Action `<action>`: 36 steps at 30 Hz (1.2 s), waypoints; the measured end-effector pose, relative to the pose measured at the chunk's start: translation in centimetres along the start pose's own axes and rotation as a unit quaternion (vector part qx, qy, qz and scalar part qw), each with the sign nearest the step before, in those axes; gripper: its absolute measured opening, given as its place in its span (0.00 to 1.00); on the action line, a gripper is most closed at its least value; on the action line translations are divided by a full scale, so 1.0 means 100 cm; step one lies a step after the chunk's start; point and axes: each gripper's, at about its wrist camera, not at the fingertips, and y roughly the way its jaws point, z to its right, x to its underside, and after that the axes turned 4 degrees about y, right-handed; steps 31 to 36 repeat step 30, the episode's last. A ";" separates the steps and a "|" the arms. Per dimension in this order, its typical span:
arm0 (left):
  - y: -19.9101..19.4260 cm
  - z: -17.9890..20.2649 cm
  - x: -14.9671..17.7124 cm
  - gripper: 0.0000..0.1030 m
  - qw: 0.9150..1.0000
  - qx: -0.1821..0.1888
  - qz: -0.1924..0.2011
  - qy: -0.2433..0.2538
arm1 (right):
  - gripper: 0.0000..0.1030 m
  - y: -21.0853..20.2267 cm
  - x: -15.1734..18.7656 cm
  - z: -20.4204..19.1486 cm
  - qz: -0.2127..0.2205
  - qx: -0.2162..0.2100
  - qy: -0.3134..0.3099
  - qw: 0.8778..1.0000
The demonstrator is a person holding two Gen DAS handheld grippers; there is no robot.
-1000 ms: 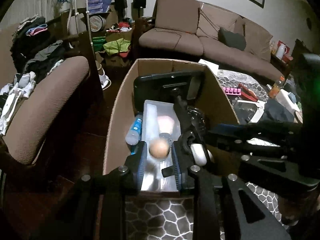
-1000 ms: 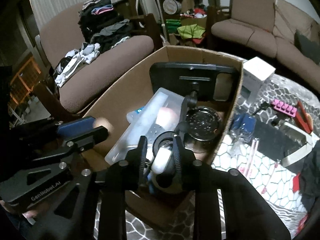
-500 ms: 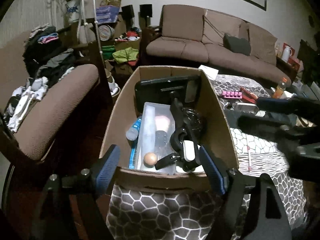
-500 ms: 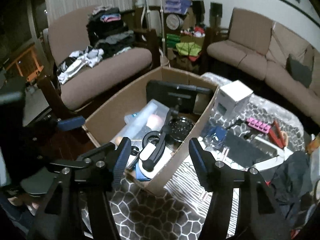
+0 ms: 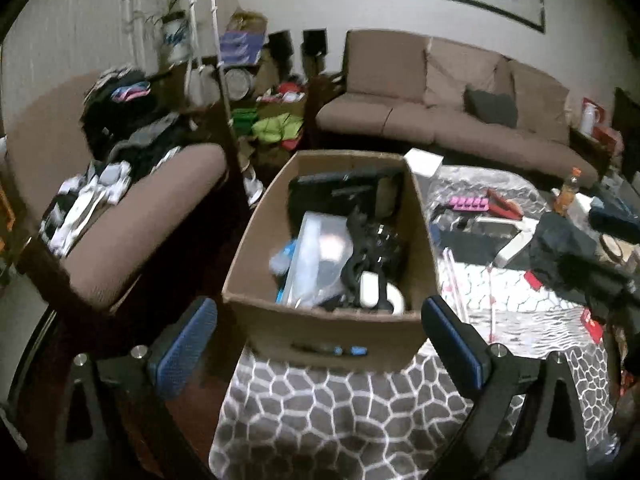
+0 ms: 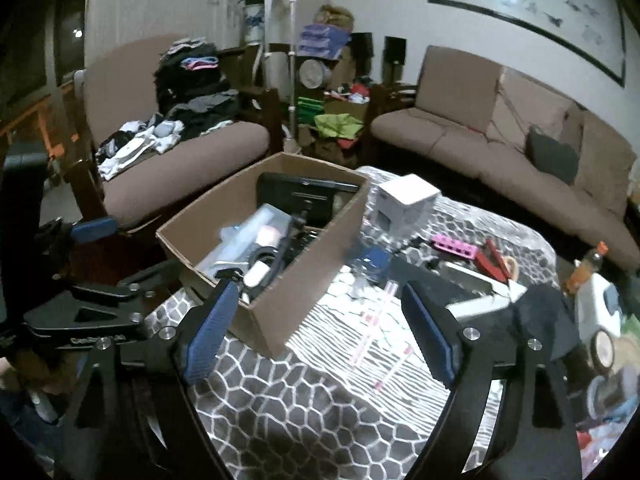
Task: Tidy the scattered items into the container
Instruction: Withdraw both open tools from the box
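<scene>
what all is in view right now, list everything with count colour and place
cardboard box: 1, brown, on the patterned cloth, holding mixed items
clear plastic case: 1, transparent, inside the box
white box: 1, white, on the cloth just beyond the box
pink block: 1, pink, on the cloth right of the box
orange-capped bottle: 1, orange, far right of the cloth
patterned cloth: 1, grey with white honeycomb lines, under everything
sofa: 1, brown, along the back wall
armchair: 1, brown, left, piled with clothes
left gripper: 1, black with blue pads, jaws open, in front of the box
right gripper: 1, black with blue pads, jaws open, near the box corner
</scene>
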 end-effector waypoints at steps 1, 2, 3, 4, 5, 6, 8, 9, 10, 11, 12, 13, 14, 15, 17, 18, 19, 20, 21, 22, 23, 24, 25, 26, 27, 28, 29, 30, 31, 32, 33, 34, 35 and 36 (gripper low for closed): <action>-0.001 0.002 0.002 1.00 1.000 -0.001 -0.004 0.000 | 0.80 -0.003 0.000 0.002 -0.002 0.000 -0.002 1.000; -0.002 0.004 0.004 1.00 1.000 0.002 -0.005 0.000 | 0.80 -0.005 0.000 0.004 0.000 0.000 -0.003 1.000; -0.003 0.007 0.004 1.00 1.000 0.006 -0.005 0.002 | 0.80 -0.007 0.001 0.005 0.001 -0.001 -0.003 1.000; -0.005 0.010 0.003 1.00 1.000 0.008 -0.002 0.006 | 0.82 -0.010 0.001 0.006 0.003 -0.002 -0.003 1.000; -0.008 0.013 0.003 1.00 1.000 0.007 0.003 0.010 | 0.85 -0.011 0.001 0.007 0.003 -0.005 -0.003 1.000; -0.010 0.016 0.003 1.00 1.000 0.005 0.008 0.016 | 0.85 -0.013 0.001 0.008 0.004 -0.008 -0.003 1.000; -0.014 0.020 0.003 1.00 1.000 0.001 0.014 0.019 | 0.86 -0.017 0.001 0.010 0.004 -0.010 -0.004 1.000; -0.015 0.021 0.003 1.00 1.000 0.000 0.017 0.019 | 0.86 -0.018 0.001 0.010 0.003 -0.011 -0.004 1.000; -0.016 0.021 0.003 1.00 1.000 0.000 0.018 0.017 | 0.86 -0.019 0.002 0.010 0.002 -0.012 -0.004 1.000; -0.017 0.021 0.003 1.00 1.000 -0.002 0.018 0.016 | 0.87 -0.020 0.002 0.010 0.001 -0.014 -0.004 1.000; -0.018 0.020 0.003 1.00 1.000 -0.007 0.019 0.015 | 0.87 -0.020 0.002 0.010 0.001 -0.015 -0.004 1.000; -0.018 0.019 0.003 1.00 1.000 -0.013 0.019 0.012 | 0.87 -0.021 0.002 0.010 0.000 -0.016 -0.005 1.000; -0.019 0.018 0.003 1.00 1.000 -0.017 0.020 0.010 | 0.87 -0.021 0.002 0.010 0.000 -0.015 -0.006 1.000; -0.019 0.017 0.003 1.00 1.000 -0.018 0.021 0.009 | 0.87 -0.022 0.003 0.010 0.000 -0.015 -0.007 1.000; -0.019 0.016 0.003 1.00 1.000 -0.020 0.021 0.009 | 0.88 -0.022 0.003 0.010 -0.002 -0.014 -0.008 1.000; -0.019 0.015 0.003 1.00 1.000 -0.021 0.020 0.009 | 0.88 -0.022 0.003 0.010 -0.003 -0.013 -0.009 1.000; -0.019 0.015 0.003 1.00 1.000 -0.020 0.019 0.009 | 0.88 -0.021 0.003 0.011 -0.003 -0.013 -0.009 1.000; -0.019 0.015 0.004 1.00 1.000 -0.020 0.019 0.008 | 0.88 -0.021 0.003 0.010 -0.003 -0.013 -0.010 1.000; -0.019 0.014 0.004 1.00 1.000 -0.020 0.018 0.007 | 0.88 -0.020 0.003 0.010 -0.005 -0.012 -0.011 1.000; -0.020 0.014 0.004 1.00 1.000 -0.020 0.018 0.008 | 0.88 -0.020 0.003 0.009 -0.006 -0.011 -0.012 1.000; -0.021 0.014 0.004 1.00 1.000 -0.020 0.019 0.008 | 0.88 -0.018 0.004 0.009 -0.007 -0.010 -0.012 1.000; -0.023 0.013 0.004 1.00 1.000 -0.020 0.021 0.008 | 0.88 -0.017 0.004 0.008 -0.008 -0.009 -0.012 1.000; -0.024 0.013 0.004 1.00 0.999 -0.020 0.023 0.008 | 0.88 -0.016 0.004 0.007 -0.009 -0.007 -0.012 1.000; -0.024 0.014 0.004 1.00 0.999 -0.021 0.024 0.010 | 0.88 -0.015 0.005 0.007 -0.010 -0.009 -0.013 1.000; -0.025 0.014 0.004 1.00 0.999 -0.021 0.025 0.011 | 0.88 -0.014 0.005 0.006 -0.012 -0.010 -0.013 1.000; -0.026 0.014 0.004 1.00 0.999 -0.022 0.028 0.012 | 0.88 -0.013 0.006 0.005 -0.014 -0.011 -0.015 1.000; -0.027 0.015 0.005 1.00 0.999 -0.023 0.031 0.014 | 0.88 -0.013 0.006 0.005 -0.015 -0.011 -0.016 1.000; -0.029 0.015 0.005 1.00 0.999 -0.026 0.034 0.017 | 0.88 -0.012 0.006 0.004 -0.017 -0.010 -0.018 1.000; -0.029 0.015 0.005 1.00 0.999 -0.026 0.034 0.017 | 0.88 -0.012 0.006 0.004 -0.017 -0.010 -0.018 1.000; -0.029 0.015 0.005 1.00 0.999 -0.026 0.034 0.017 | 0.88 -0.012 0.006 0.004 -0.017 -0.010 -0.018 1.000; -0.029 0.015 0.005 1.00 0.999 -0.026 0.034 0.017 | 0.88 -0.012 0.006 0.004 -0.017 -0.010 -0.018 1.000; -0.029 0.015 0.005 1.00 0.999 -0.026 0.034 0.017 | 0.88 -0.012 0.006 0.004 -0.017 -0.010 -0.018 1.000; -0.029 0.015 0.005 1.00 0.999 -0.026 0.034 0.017 | 0.88 -0.012 0.006 0.004 -0.017 -0.010 -0.018 1.000; -0.029 0.015 0.005 1.00 0.999 -0.026 0.034 0.017 | 0.88 -0.012 0.006 0.004 -0.017 -0.010 -0.018 1.000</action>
